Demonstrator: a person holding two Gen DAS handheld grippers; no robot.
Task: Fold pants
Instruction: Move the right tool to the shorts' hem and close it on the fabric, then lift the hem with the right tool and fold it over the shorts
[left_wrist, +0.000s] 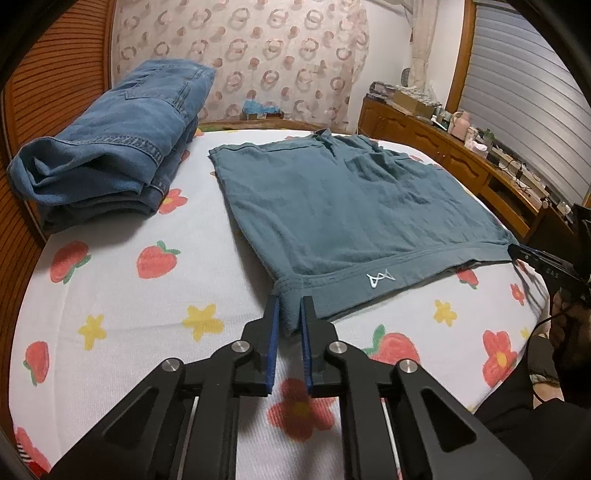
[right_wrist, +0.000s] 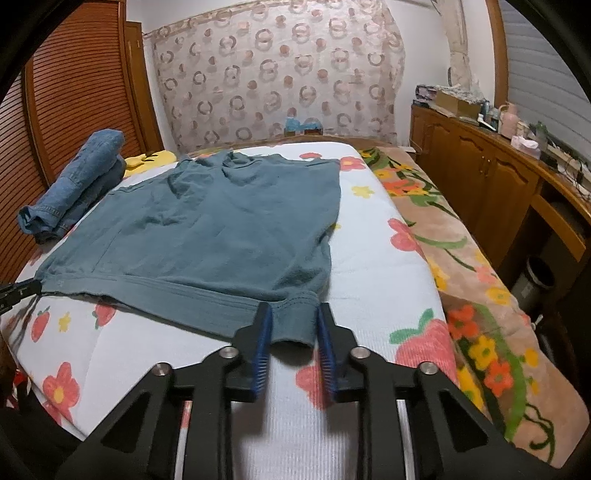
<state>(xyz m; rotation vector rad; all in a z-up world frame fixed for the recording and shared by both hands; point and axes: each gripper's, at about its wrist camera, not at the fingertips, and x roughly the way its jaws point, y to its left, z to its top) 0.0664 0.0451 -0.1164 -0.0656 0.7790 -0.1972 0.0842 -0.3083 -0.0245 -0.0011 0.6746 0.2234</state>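
Teal pants (left_wrist: 343, 206) lie flat on the bed, folded, with the ribbed waistband toward me. My left gripper (left_wrist: 290, 304) is shut on the waistband's left corner, pinching a fold of cloth between its blue pads. My right gripper (right_wrist: 293, 314) has the waistband's right corner (right_wrist: 291, 321) between its fingers, which stand wider apart around the cloth. The pants also show in the right wrist view (right_wrist: 221, 229). The right gripper's tip shows at the far right of the left wrist view (left_wrist: 524, 254).
A folded stack of blue jeans (left_wrist: 110, 140) lies at the back left of the bed. The strawberry-print sheet (left_wrist: 147, 302) covers the mattress. A floral blanket (right_wrist: 461, 258) runs along the bed's right side, with wooden cabinets (right_wrist: 491, 184) beyond. A slatted wooden door (right_wrist: 74, 92) is on the left.
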